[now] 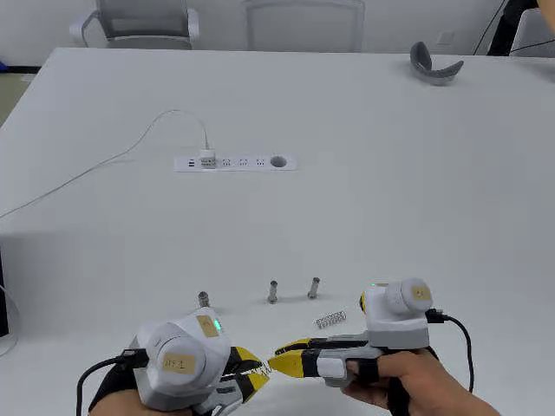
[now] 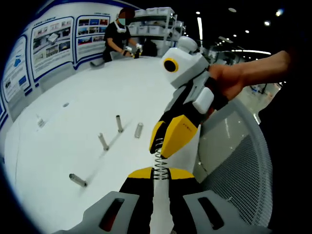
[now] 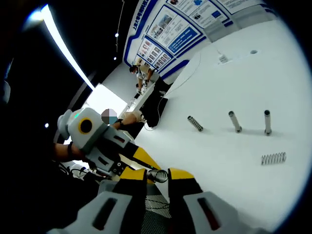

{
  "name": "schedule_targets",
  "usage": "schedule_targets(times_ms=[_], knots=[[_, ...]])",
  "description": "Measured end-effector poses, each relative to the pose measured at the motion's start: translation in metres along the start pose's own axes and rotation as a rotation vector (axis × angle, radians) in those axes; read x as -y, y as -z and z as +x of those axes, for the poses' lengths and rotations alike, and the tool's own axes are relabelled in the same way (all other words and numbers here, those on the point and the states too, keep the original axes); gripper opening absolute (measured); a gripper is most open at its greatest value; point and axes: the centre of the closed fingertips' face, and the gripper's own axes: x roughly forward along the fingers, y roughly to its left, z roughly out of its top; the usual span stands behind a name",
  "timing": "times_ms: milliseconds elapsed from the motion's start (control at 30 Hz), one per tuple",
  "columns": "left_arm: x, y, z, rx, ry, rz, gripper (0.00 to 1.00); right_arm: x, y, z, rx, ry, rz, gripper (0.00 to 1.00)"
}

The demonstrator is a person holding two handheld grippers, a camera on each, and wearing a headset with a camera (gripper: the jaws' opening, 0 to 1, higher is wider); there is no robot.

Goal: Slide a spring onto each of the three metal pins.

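Three short metal pins stand in a row on the white table: left pin (image 1: 203, 299), middle pin (image 1: 272, 291), right pin (image 1: 313, 287). The left pin (image 3: 195, 123) looks wrapped in a spring; the other two (image 3: 235, 121) (image 3: 266, 122) are bare. A loose spring (image 1: 330, 320) (image 3: 273, 158) lies near the right pin. My left gripper (image 1: 250, 371) (image 2: 161, 174) and right gripper (image 1: 283, 360) (image 3: 157, 176) meet tip to tip near the table's front edge. Both are shut on one small spring (image 2: 159, 158) (image 3: 157, 175) held between them.
A white power strip (image 1: 234, 162) with a plugged-in cable lies mid-table. A grey curved object (image 1: 434, 62) sits at the far right, and chairs (image 1: 143, 22) stand behind the table. A person (image 2: 119, 34) works at a far table.
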Motion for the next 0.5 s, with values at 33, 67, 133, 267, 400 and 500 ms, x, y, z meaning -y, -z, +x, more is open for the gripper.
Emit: schedule_targets(times_ms=[33, 67, 133, 267, 400, 500], knots=[[0.000, 0.000, 0.000, 0.000, 0.002, 0.002, 0.10, -0.002, 0.000, 0.000, -0.003, -0.005, -0.004, 0.17], [0.000, 0.000, 0.000, 0.000, 0.004, 0.002, 0.10, -0.003, 0.000, 0.001, -0.007, -0.010, -0.006, 0.16], [0.000, -0.001, 0.000, 0.002, 0.008, 0.003, 0.10, -0.007, 0.000, 0.002, -0.014, -0.018, -0.014, 0.14], [0.000, -0.002, 0.001, 0.005, 0.017, 0.006, 0.10, -0.007, -0.002, 0.002, -0.032, -0.008, -0.054, 0.13], [0.000, -0.005, 0.001, 0.015, 0.032, 0.000, 0.10, -0.011, -0.006, 0.001, -0.057, 0.004, -0.115, 0.12], [0.000, -0.009, 0.001, 0.031, 0.051, -0.010, 0.10, -0.014, -0.010, 0.000, -0.096, 0.022, -0.203, 0.12]])
